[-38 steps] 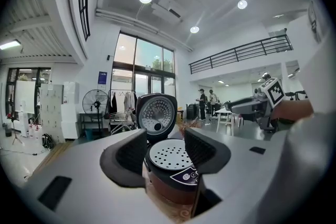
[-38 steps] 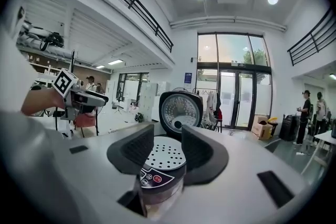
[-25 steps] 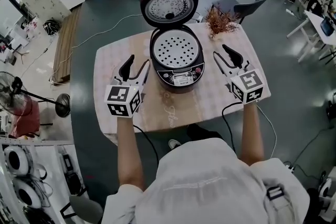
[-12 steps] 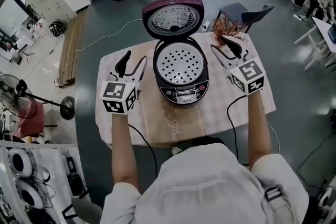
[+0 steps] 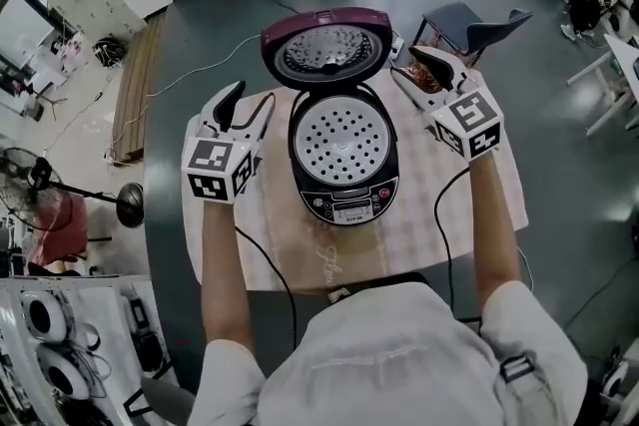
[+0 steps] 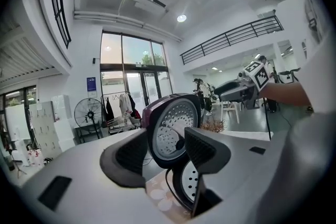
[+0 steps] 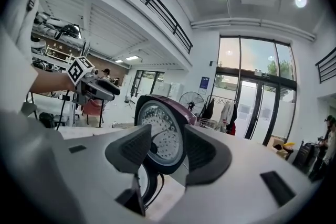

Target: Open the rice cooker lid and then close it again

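Observation:
The dark purple rice cooker (image 5: pixel 342 160) stands mid-table with its lid (image 5: pixel 324 50) swung up and back, so the perforated inner plate shows. My left gripper (image 5: pixel 245 105) hovers open beside the cooker's left flank, its tips level with the lid hinge. My right gripper (image 5: pixel 417 70) hovers by the lid's right edge; its jaws are opening and nothing is between them. The left gripper view shows the lid (image 6: pixel 170 131) beyond the left gripper (image 6: pixel 167 152), untouched. In the right gripper view the lid (image 7: pixel 160 134) likewise stands beyond the right gripper (image 7: pixel 167 149).
The table (image 5: pixel 439 205) wears a checked cloth. A dried plant (image 6: pixel 212 126) stands at its far right corner, just under my right gripper. A chair (image 5: pixel 469 20) is behind it. Cables trail off the table's near edge, and a floor fan (image 5: pixel 40 180) stands far left.
Both grippers have moved away from me, from beside the cooker's front up to the level of the raised lid. The right jaws stand a little wider. The lid has stayed up.

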Action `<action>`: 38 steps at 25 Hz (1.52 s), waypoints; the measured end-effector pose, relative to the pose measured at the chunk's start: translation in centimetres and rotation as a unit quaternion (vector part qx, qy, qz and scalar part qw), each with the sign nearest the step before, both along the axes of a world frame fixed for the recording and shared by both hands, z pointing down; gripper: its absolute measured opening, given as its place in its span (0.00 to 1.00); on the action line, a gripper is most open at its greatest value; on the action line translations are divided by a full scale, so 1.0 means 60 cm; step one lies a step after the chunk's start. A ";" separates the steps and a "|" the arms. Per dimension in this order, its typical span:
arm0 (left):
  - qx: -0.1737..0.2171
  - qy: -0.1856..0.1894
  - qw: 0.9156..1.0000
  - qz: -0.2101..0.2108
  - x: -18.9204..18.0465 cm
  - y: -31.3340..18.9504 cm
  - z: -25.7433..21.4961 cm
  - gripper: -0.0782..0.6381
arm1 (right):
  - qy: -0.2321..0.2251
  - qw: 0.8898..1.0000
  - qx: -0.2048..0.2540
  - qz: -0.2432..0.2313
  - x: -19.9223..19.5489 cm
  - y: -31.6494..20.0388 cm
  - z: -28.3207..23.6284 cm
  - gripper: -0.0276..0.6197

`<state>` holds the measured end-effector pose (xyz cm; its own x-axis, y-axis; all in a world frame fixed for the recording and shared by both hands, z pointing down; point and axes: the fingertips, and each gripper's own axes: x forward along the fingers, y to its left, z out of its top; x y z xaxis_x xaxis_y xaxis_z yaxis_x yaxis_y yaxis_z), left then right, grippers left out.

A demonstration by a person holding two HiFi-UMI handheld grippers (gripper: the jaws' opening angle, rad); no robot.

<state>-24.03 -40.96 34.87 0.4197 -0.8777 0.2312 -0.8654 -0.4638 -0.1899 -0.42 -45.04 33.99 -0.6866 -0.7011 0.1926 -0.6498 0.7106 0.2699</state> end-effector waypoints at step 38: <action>-0.022 -0.109 0.990 0.081 0.036 -0.130 0.016 0.42 | 0.080 0.992 -0.007 -0.092 -0.062 -0.122 0.055 0.38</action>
<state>-21.87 -48.78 35.85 0.4894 -0.7899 0.3695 -0.7195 -0.6052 -0.3407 -4.16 -52.36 37.29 -0.7630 -0.5625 0.3184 -0.4572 0.8179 0.3493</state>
